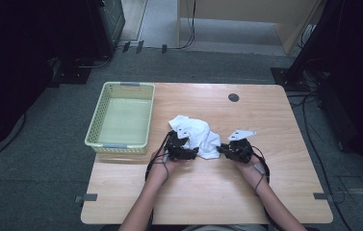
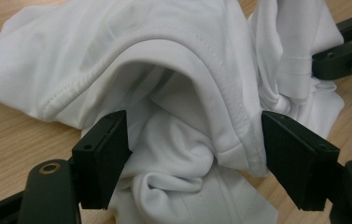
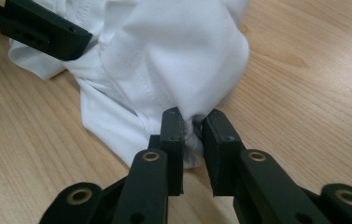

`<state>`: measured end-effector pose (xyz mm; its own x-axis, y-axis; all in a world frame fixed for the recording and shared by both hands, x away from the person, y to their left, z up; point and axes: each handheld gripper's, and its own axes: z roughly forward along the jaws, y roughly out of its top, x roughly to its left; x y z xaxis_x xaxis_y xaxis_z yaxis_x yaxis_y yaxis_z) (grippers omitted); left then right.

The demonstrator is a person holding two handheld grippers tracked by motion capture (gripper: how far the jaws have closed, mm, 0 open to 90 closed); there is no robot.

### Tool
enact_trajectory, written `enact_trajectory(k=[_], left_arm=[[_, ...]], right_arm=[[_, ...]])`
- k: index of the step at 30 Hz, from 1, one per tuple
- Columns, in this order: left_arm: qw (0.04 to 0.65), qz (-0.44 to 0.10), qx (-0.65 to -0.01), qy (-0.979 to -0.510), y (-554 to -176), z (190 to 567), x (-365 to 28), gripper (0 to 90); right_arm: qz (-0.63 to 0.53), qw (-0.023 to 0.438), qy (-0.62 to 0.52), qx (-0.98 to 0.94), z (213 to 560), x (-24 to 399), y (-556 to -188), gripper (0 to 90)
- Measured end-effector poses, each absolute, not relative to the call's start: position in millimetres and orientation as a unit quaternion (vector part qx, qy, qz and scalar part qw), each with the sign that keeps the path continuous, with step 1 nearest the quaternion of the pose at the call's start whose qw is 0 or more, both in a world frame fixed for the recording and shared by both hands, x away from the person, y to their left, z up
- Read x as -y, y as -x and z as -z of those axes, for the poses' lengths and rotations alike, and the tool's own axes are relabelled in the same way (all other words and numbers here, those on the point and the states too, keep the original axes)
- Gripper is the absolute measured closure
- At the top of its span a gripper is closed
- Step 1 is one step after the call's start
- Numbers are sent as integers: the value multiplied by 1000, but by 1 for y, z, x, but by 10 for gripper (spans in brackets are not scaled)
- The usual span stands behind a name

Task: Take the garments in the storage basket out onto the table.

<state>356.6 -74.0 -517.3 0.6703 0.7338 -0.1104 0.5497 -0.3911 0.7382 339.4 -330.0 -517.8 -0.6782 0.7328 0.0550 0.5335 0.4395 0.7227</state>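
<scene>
A crumpled white cloth garment (image 1: pixel 196 136) lies on the light wooden table (image 1: pixel 208 197), just right of the pale green plastic basket (image 1: pixel 121 118). The right gripper (image 3: pixel 193 133) pinches a fold at the garment's right edge. The left gripper (image 2: pixel 194 156) stands spread around a bunched hem, seemingly not pressing it.

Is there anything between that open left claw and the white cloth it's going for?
Nothing visible. The left gripper stands open with the white garment bunched right between its pads, no other thing in the gap. The right gripper already pinches a fold at the garment's other side.
</scene>
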Motion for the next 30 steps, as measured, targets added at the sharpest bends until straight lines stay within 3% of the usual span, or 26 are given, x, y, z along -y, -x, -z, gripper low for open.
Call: enact_trajectory(k=[10,30], left_arm=[[392,-116,-397,-822,-359,517,67,256],[409,-113,-398,-813,-360,509,53,264]], right_arm=[[-365,134,-391,-834,517,339,-343,857],[-375,130,-426,-813,513,367,-348,853]])
